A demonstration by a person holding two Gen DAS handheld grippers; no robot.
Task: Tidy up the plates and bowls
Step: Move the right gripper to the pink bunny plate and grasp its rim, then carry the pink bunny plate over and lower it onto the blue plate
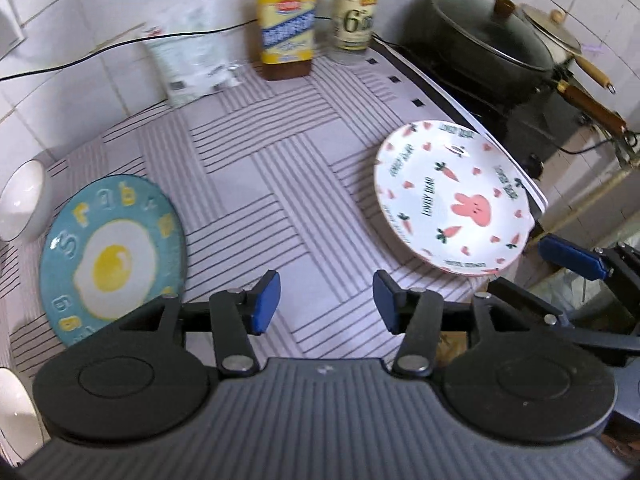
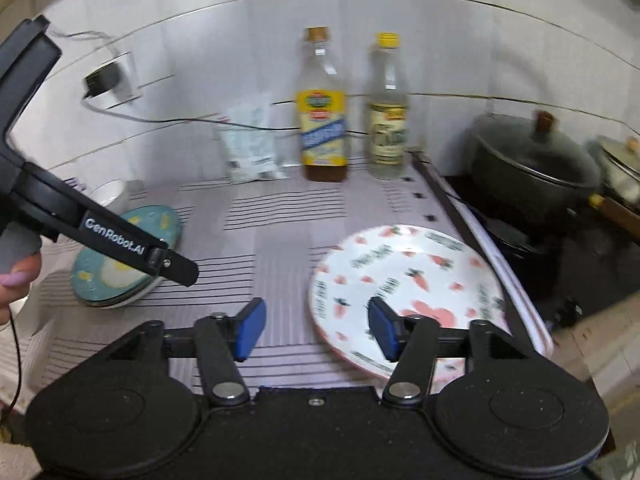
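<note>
Plates lie on the striped worktop: a white rabbit-and-carrot plate ahead and to the right of the left gripper, near the worktop's right edge, and a teal fried-egg plate just to the left of its left finger. In the right wrist view the rabbit plate sits right under the right finger of the right gripper, with that finger's blue pad over its near rim; whether it touches is unclear. Both sets of fingers are spread apart and grasp nothing. The teal plate appears there stacked on another dish, partly hidden by the left gripper's body. A white bowl stands beyond the teal plate by the tiled wall. Further ahead of the fingers, against the wall, stand a yellow-labelled bottle, a clear bottle and a white packet. To the right of the worktop is a dark lidded wok on a stove.
</note>
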